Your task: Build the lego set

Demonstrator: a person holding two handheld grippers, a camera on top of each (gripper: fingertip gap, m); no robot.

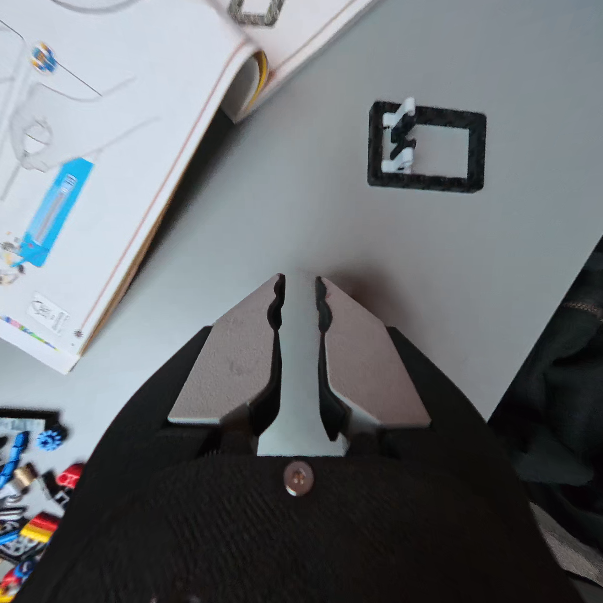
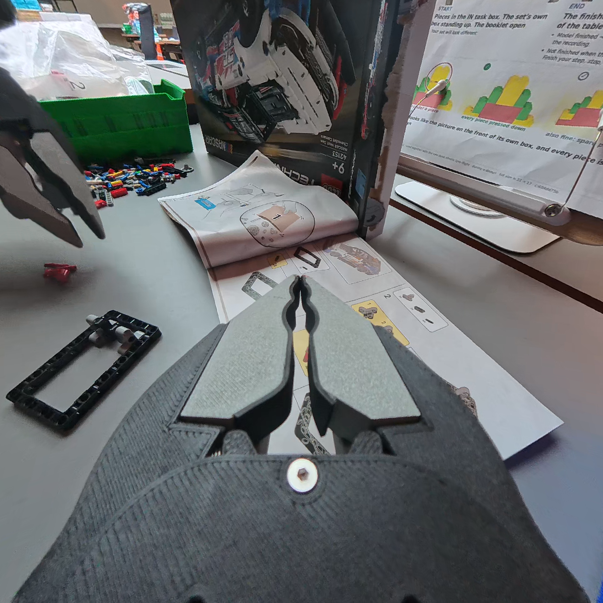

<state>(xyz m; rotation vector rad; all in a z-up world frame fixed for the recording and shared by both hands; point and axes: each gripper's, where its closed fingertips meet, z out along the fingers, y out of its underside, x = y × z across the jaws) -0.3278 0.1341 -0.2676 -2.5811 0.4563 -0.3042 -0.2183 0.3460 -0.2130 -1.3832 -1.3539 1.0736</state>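
Left tongs [image 1: 300,277] are spread, empty, over bare table [image 1: 326,212]. Right tongs [image 2: 300,277] are pressed together over the booklet [image 2: 440,342]. Black frame [image 2: 83,368] is seen lower left, loose bricks [image 2: 137,179] upper left.

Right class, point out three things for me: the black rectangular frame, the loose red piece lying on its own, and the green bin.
black rectangular frame [image 2: 36,388]: right wrist view, on its left long beam.
loose red piece [image 2: 59,271]: right wrist view, on its middle.
green bin [image 2: 130,127]: right wrist view, on its front wall.
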